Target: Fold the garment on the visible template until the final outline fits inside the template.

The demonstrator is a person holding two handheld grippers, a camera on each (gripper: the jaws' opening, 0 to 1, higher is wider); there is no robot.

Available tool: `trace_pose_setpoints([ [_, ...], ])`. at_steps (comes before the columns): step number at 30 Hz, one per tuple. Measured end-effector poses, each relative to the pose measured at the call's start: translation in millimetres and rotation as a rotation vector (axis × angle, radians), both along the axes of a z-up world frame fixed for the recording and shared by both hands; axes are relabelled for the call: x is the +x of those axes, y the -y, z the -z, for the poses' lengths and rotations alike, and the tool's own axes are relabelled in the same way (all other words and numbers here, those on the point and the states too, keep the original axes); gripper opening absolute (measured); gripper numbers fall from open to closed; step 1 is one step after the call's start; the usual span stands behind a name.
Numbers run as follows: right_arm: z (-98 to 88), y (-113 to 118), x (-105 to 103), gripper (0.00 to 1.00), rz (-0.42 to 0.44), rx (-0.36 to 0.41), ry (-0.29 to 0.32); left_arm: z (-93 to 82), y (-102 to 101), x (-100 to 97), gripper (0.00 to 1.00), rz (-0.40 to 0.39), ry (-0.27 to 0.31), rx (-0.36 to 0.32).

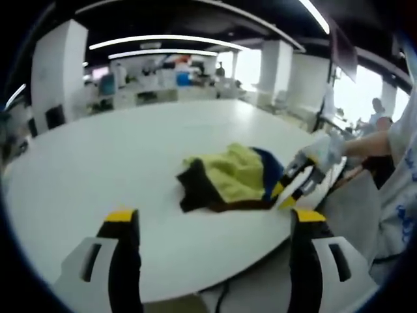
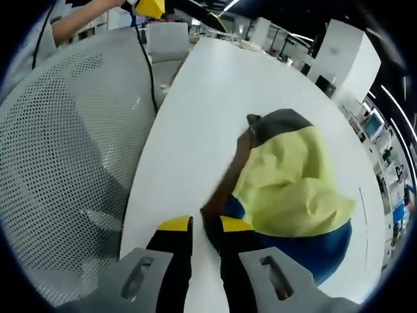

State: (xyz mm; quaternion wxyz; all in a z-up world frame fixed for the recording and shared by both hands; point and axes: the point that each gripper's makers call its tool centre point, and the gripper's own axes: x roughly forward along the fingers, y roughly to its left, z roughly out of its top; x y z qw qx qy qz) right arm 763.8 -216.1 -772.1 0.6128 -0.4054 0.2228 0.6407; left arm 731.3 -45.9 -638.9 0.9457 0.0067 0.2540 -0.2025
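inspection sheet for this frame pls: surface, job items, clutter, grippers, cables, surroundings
Surface: white table, no template outline discernible.
Job's things: garment, yellow, blue and dark, bunched up near the table edge.
Clutter: nothing seen.
Grippers: left gripper open, short of the garment; right gripper jaws near together at a dark garment edge, grip unclear.
Cables: black cable running along the table edge.
Surroundings: mesh chair, white pillars, office background, person's sleeve.

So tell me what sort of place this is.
Probably an open-plan office or lab: a big white table with a crumpled garment on it, a mesh office chair beside it, white pillars, strip ceiling lights and cluttered desks further back.
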Motion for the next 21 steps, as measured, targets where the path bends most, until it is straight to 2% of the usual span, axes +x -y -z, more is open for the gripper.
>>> trace_pose_setpoints([
  [5, 8.4, 3.3, 2.7, 0.15, -0.014, -0.038, -0.003, 1.5, 0.4, -0.1, 0.91, 0.001, -0.007, 0.000],
  [9, 7.1, 0.0, 7.9, 0.13, -0.003, -0.028, -0.019, 0.7, -0.1, 0.3, 0.90, 0.000, -0.004, -0.011],
  [16, 9.1, 1.3, 8.4, 0.13, 0.049, -0.045, -0.110, 1.8, -3.2, 0.9, 0.90, -0.008, -0.008, -0.012],
  [18, 9.3, 1.7, 12.8, 0.09, 0.054, -0.048, -0.100, 2.9, -3.5, 1.2, 0.90, -0.008, -0.010, -0.010],
  [21, 8.7, 1.6, 11.8, 0.09, 0.059, -0.054, -0.130, 3.9, -3.1, 1.1, 0.90, -0.007, -0.013, -0.011],
])
